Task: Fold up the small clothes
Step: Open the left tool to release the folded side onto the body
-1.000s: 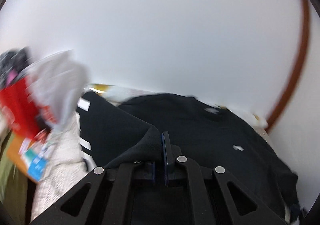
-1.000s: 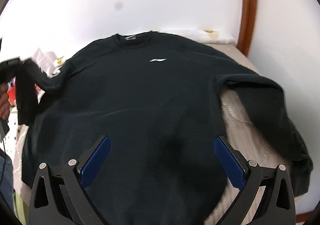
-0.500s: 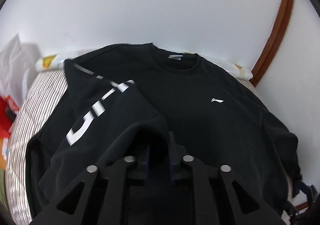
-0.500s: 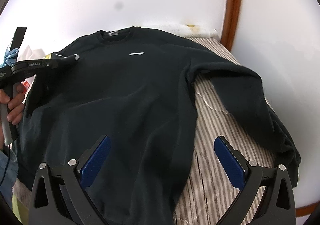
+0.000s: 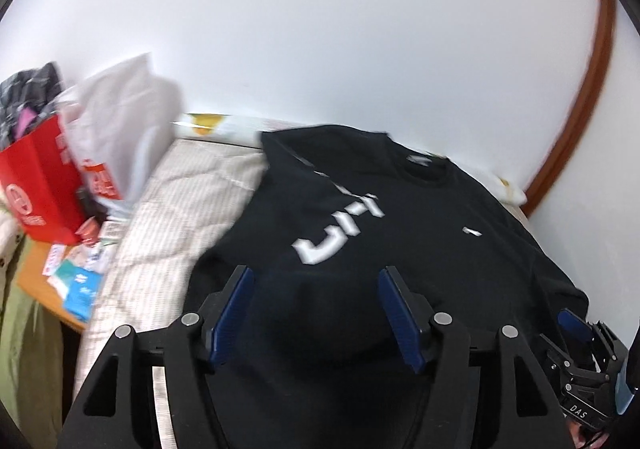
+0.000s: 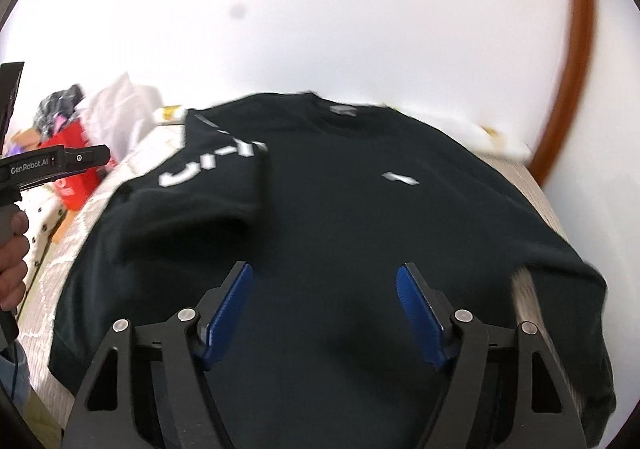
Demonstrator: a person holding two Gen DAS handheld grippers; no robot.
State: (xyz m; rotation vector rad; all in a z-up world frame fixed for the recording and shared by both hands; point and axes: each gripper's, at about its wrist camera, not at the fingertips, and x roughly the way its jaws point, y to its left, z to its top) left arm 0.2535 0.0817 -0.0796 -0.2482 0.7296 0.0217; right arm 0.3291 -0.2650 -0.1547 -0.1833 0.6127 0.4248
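Right wrist view: black sweatshirt (image 6: 340, 217) lies flat on the striped bed (image 6: 536, 185), lettered sleeve (image 6: 208, 185) folded across its chest. Left gripper (image 5: 316, 313) and right gripper (image 6: 324, 313) hover wide apart, empty. Next, probably, the far sleeve, though blurred.

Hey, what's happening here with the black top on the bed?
A person is folding a black long-sleeved sweatshirt spread on a striped bed. One sleeve with white lettering lies folded across its chest. The left hand-held gripper and the right hand-held gripper both hover open above it, holding nothing.
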